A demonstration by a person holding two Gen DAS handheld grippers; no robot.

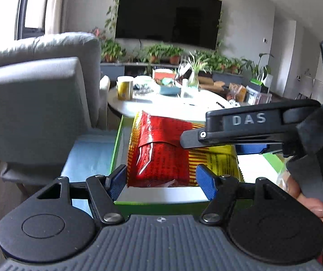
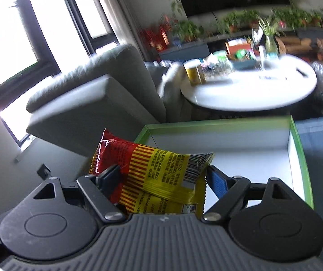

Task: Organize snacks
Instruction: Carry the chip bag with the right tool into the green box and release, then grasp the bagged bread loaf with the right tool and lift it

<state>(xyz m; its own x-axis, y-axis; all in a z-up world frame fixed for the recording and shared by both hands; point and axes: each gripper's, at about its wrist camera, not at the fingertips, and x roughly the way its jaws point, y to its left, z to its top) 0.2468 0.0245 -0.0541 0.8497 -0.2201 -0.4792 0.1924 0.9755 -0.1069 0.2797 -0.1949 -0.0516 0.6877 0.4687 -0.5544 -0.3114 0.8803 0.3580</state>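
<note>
A red and yellow snack bag (image 1: 159, 153) hangs over a green-rimmed box (image 1: 117, 144) with a white floor. My left gripper (image 1: 161, 180) has its blue pads against the two sides of the bag's near end. My right gripper (image 1: 206, 140) comes in from the right and clamps the bag's yellow end from above and below. In the right wrist view the snack bag (image 2: 152, 171) lies crumpled between the fingers of my right gripper (image 2: 163, 176), above the near left corner of the box (image 2: 206, 125). My left gripper is not seen there.
A grey armchair (image 1: 37, 90) stands close on the left. Behind the box is a round white table (image 1: 161, 106) with a yellow can (image 1: 125, 88) and other items. A blue cloth (image 1: 89, 153) lies under the box. A person's hand (image 1: 310, 203) holds the right gripper's handle.
</note>
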